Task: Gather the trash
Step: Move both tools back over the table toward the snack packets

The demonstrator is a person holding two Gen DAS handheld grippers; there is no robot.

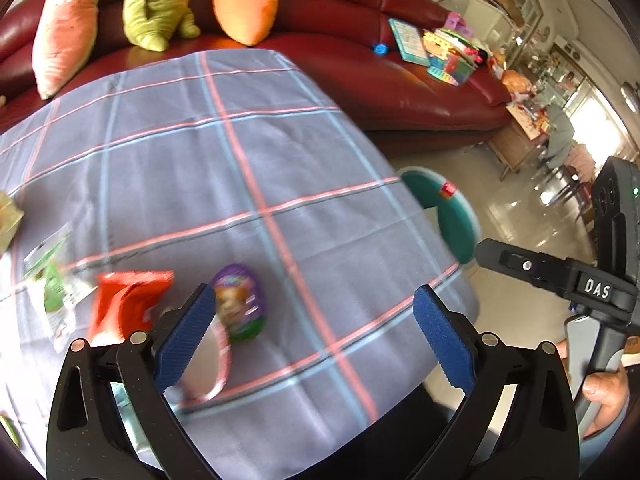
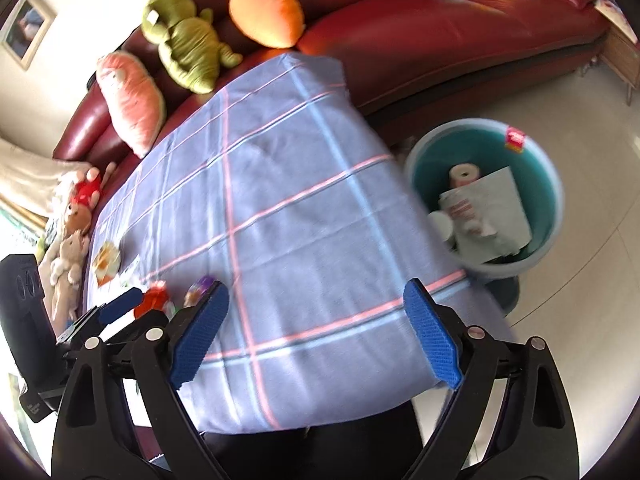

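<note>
Both grippers spread wide, nothing held. Left gripper (image 1: 314, 338) low over the counter (image 1: 224, 152) with its plaid cloth, blue fingers (image 1: 186, 338) far apart; purple egg-shaped wrapper (image 1: 240, 300) lying just beside the left finger at about 10 o'clock of the gap, a pale oval lid or foil piece (image 1: 210, 364) partly hidden behind that same finger, a red snack packet (image 1: 128, 304) farther out at 9 o'clock, a clear green-printed wrapper (image 1: 52, 280) beyond it near the counter's edge. Right gripper (image 2: 316, 334) likewise fully open and empty, aimed across bare cloth, trash well off to its 9 o'clock. Teal bin (image 2: 552, 200) on the floor at 2 o'clock of the right view, already holding paper and a roll, standing just past the counter's corner. Likely trouble from here: closing with the egg wrapper off-centre would probably pinch only an edge or push it away; thin foil and film likely to slide flat on the cloth rather than lift; loose cloth could bunch between the fingers and drag neighbouring pieces off the edge. Motion blur in both views, so finer detail of the packets impossible to tell. Plush toys and red sofa (image 1: 400, 80) behind, not involved.
</note>
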